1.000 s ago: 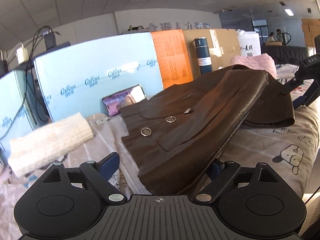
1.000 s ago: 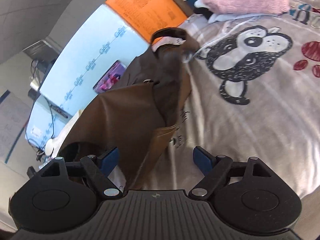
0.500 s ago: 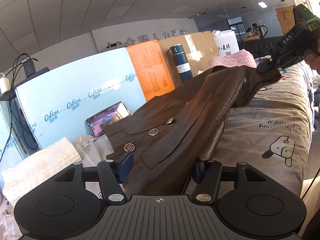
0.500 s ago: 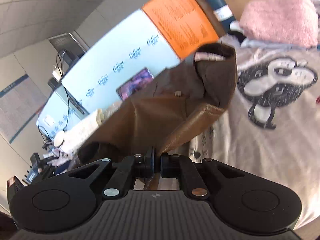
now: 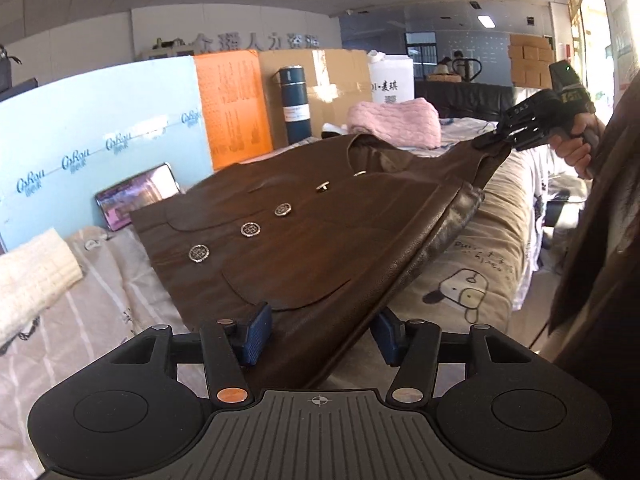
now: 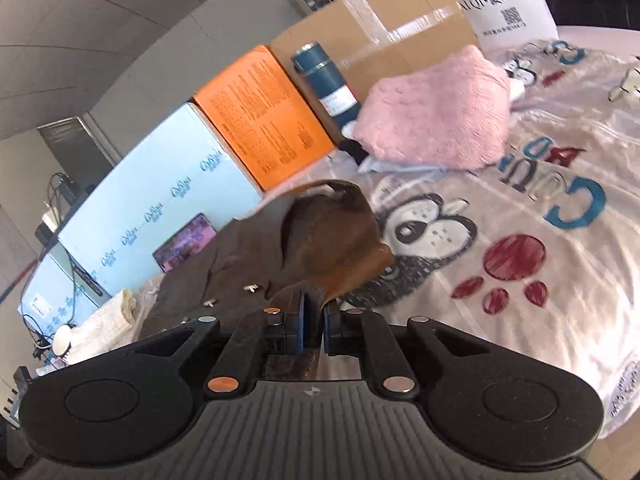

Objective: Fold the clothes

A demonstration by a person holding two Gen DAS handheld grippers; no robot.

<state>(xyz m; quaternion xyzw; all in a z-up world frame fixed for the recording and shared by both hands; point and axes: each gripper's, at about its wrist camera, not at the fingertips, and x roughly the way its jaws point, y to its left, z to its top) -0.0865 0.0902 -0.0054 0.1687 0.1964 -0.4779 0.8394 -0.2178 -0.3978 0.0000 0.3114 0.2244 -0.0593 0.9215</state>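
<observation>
Brown jacket (image 5: 320,240) stretched lengthwise — left hand-held gripper (image 5: 316,334) half-open round its hem, right hand-held gripper (image 6: 312,320) pinching the shoulder, jaws just reopened slightly, bed (image 6: 520,280) below.

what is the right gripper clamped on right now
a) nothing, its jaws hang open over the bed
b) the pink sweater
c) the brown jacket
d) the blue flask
c: the right gripper has its jaws nearly together with an edge of the brown jacket pinched between them, while the pink sweater and the blue flask sit untouched farther back.
</observation>
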